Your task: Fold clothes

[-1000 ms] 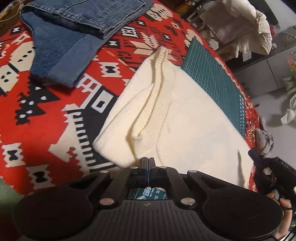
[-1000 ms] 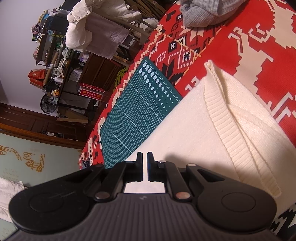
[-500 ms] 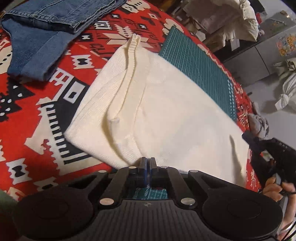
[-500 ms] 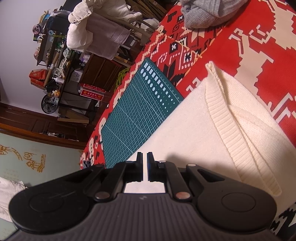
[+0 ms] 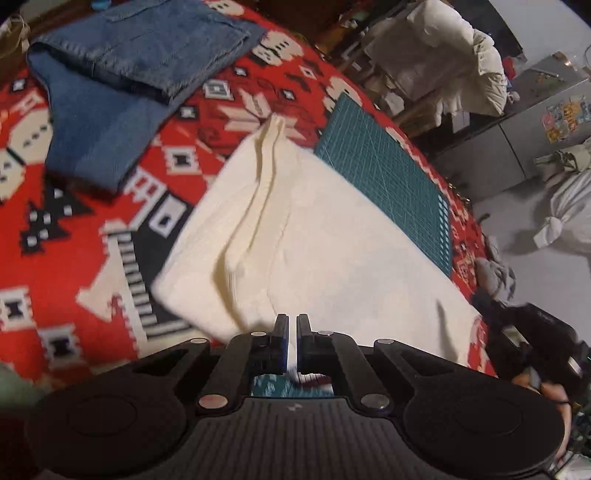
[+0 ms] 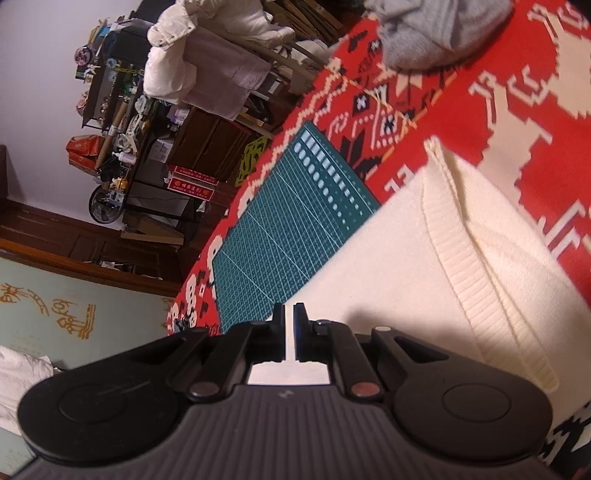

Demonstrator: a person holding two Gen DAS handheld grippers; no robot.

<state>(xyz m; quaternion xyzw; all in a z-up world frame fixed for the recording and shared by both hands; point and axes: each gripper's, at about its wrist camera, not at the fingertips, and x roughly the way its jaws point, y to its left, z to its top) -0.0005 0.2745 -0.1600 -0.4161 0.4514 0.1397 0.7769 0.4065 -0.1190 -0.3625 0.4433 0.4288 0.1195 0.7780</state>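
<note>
Two grippers sit at the near edge of the cream knit sweater (image 5: 314, 236), folded on the red patterned blanket (image 5: 74, 236). Left gripper (image 5: 291, 332) has its jaws parted a sliver, right gripper (image 6: 290, 325) too; can't tell if either pinches fabric. Green cutting mat (image 6: 295, 229) pokes out beyond, folded jeans (image 5: 122, 74) far left, grey garment (image 6: 432, 33) far right.

Warm indoor light, motion blur in left view, fisheye-bent edges
</note>
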